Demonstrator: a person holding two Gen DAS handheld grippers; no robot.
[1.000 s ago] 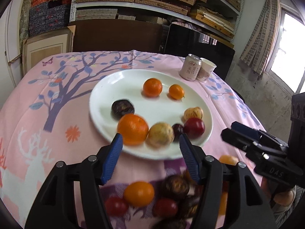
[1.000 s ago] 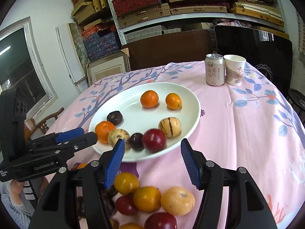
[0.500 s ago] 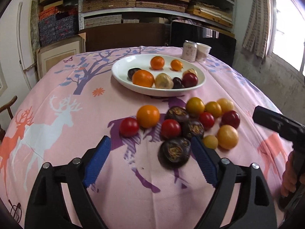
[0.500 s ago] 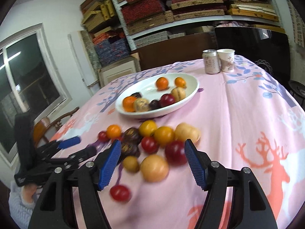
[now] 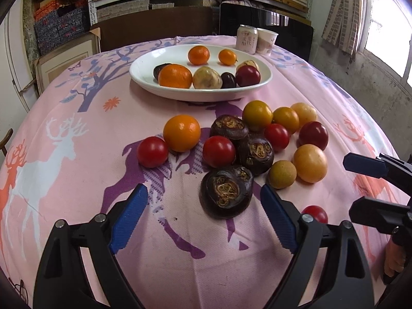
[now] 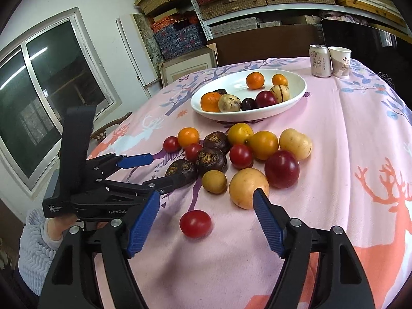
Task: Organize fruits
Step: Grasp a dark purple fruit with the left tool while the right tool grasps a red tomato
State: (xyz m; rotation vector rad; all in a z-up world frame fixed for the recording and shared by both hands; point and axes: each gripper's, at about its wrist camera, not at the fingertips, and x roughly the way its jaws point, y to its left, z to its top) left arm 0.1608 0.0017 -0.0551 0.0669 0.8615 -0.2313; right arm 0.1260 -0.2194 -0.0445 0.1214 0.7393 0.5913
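Observation:
A white plate (image 5: 140, 76) (image 6: 298, 94) holds several fruits: oranges, plums, pale striped ones. Nearer lies a loose pile on the pink cloth: tomatoes, yellow and orange fruits, dark purple ones. My left gripper (image 5: 203, 194) (image 6: 164, 168) is open, with the nearest dark purple fruit (image 5: 226, 195) (image 6: 181, 170) between its tips, untouched. My right gripper (image 6: 206, 194) (image 5: 358, 185) has its jaws opening; a lone red tomato (image 6: 195, 223) (image 5: 315, 212) lies between them, with no pad on it. A yellow fruit (image 6: 248, 188) sits at its right fingertip.
A drink can (image 5: 246, 38) and a paper cup (image 5: 266, 41) stand behind the plate at the table's far edge. Shelves of boxes, a dark chair back and windows surround the round table. A person's sleeve (image 6: 36, 244) shows at the lower left.
Both grippers drew back from the plate and sank toward the loose pile. Both sets of jaws stand wider. The dark fruit and the lone tomato now lie between them.

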